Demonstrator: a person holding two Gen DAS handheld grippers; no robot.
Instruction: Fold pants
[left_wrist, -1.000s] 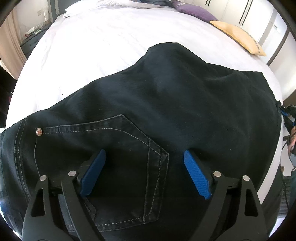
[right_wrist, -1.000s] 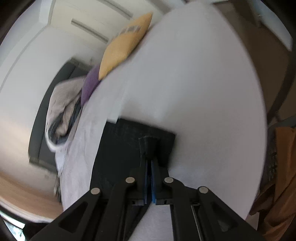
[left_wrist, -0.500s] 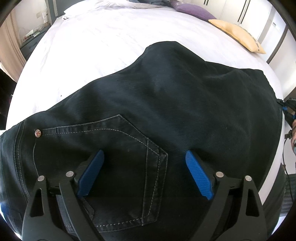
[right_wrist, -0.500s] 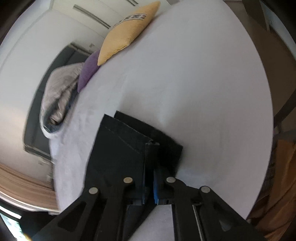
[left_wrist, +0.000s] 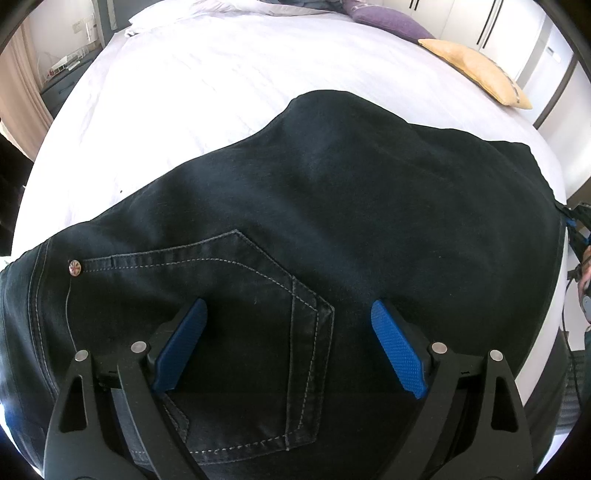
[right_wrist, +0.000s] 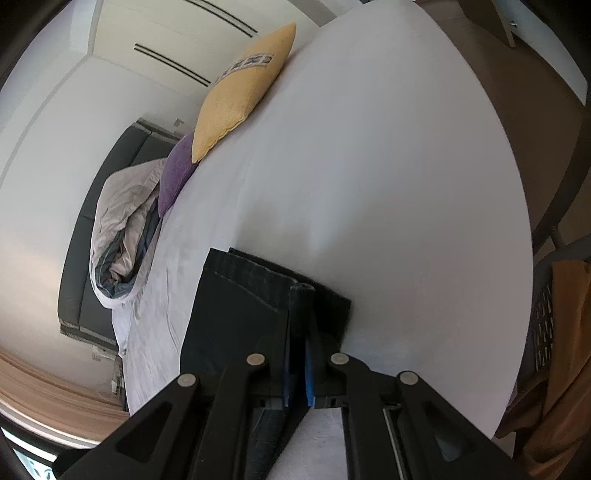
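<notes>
Black pants (left_wrist: 332, 206): lay flat on the white bed (left_wrist: 221, 85), back pocket up, legs stacked, hems together. Right tongs (right_wrist: 301, 295) clenched on the hem corner; left tongs (left_wrist: 288, 314) released, spread above the pocket. Judged lengthwise fold done, cross folds left. Beyond: yellow pillow (right_wrist: 243, 88), purple pillow (right_wrist: 177, 173)

Bedding and surroundings ahead of the grippers

White sheet (left_wrist: 229, 96) spans the bed; yellow pillow (right_wrist: 242, 90) far ahead, overlapping purple pillow (right_wrist: 176, 173); rumpled duvet (right_wrist: 122, 225) beyond it against dark headboard (right_wrist: 79, 258); cupboard doors (left_wrist: 480, 18) behind.
</notes>
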